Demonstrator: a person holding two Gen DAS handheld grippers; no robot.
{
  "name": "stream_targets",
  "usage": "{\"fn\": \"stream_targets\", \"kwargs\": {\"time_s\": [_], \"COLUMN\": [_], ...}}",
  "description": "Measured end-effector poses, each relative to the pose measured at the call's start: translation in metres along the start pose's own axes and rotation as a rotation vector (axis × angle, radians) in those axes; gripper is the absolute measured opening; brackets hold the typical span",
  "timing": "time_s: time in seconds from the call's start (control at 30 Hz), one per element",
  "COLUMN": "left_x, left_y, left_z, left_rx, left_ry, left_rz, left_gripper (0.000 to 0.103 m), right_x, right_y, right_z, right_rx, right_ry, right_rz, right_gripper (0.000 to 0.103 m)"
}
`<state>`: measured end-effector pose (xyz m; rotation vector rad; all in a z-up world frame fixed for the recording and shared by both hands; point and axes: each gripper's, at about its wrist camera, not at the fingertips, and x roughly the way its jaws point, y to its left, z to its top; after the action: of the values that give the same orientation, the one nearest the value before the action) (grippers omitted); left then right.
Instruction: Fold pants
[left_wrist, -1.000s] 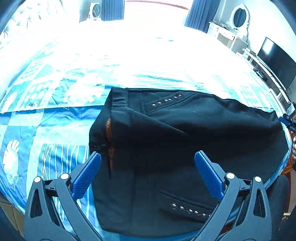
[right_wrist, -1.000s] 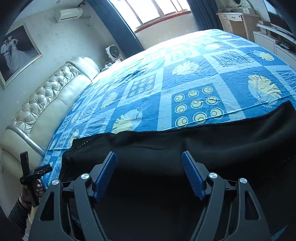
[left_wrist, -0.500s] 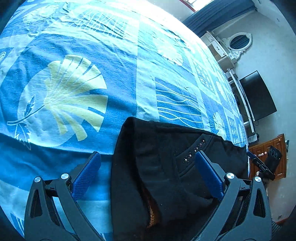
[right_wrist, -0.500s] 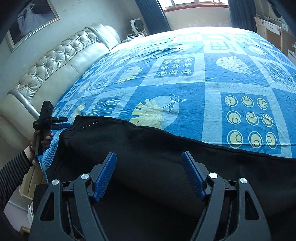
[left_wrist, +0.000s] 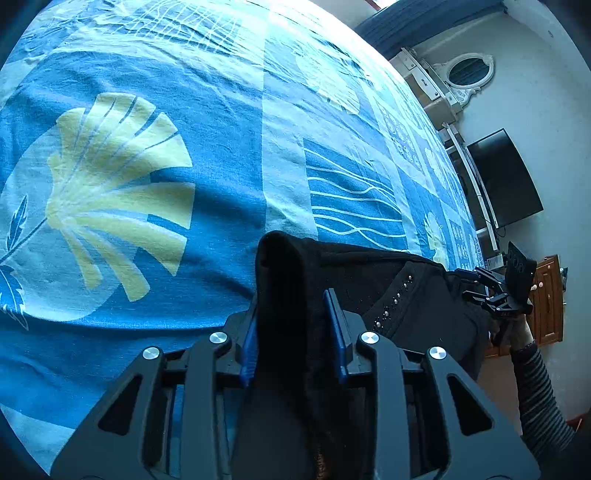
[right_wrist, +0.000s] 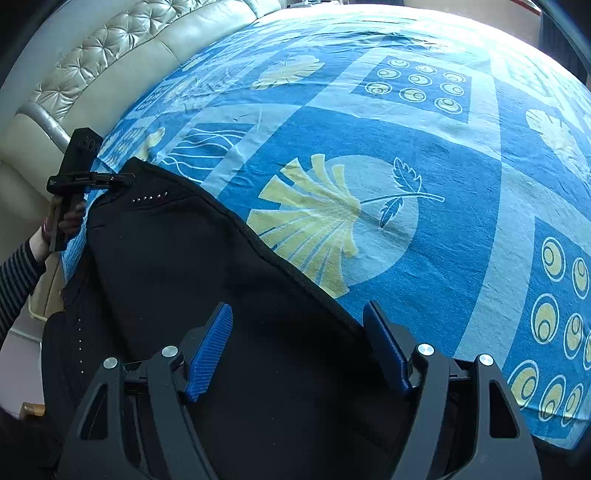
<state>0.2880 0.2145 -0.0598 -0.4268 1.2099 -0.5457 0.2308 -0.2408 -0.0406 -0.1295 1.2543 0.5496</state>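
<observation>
Black pants with small metal studs lie on the bed, near its front edge. In the left wrist view my left gripper is shut on the waistband corner of the pants, which stands up between the blue pads. It shows in the right wrist view at the far corner of the pants. My right gripper is open, its jaws astride the long edge of the pants, low over the cloth. It appears in the left wrist view at the far end of the pants.
The bed has a blue sheet with yellow leaf and ring prints. A cream tufted headboard lies left. A black TV, a white dresser with oval mirror and a wooden cabinet stand beyond the bed.
My left gripper has shut on the waistband corner; it was open before. My right gripper has moved along the pants' edge and stays open.
</observation>
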Motion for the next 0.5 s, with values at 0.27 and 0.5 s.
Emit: {"fn": "stream_targets", "kwargs": {"time_s": [0.27, 0.5], "left_x": [-0.041, -0.084], "left_y": [-0.024, -0.059], "left_z": [0.009, -0.003], "left_rx": [0.024, 0.073], "left_ry": [-0.121, -0.208], "left_rz": [-0.032, -0.086], "left_gripper": [0.004, 0.004], "right_x": [-0.055, -0.117], "right_y": [0.014, 0.059], "right_z": [0.016, -0.010], "right_rx": [-0.010, -0.068], "right_ry": [-0.138, -0.327], "right_rz": [-0.177, -0.286], "right_gripper": [0.009, 0.009]}}
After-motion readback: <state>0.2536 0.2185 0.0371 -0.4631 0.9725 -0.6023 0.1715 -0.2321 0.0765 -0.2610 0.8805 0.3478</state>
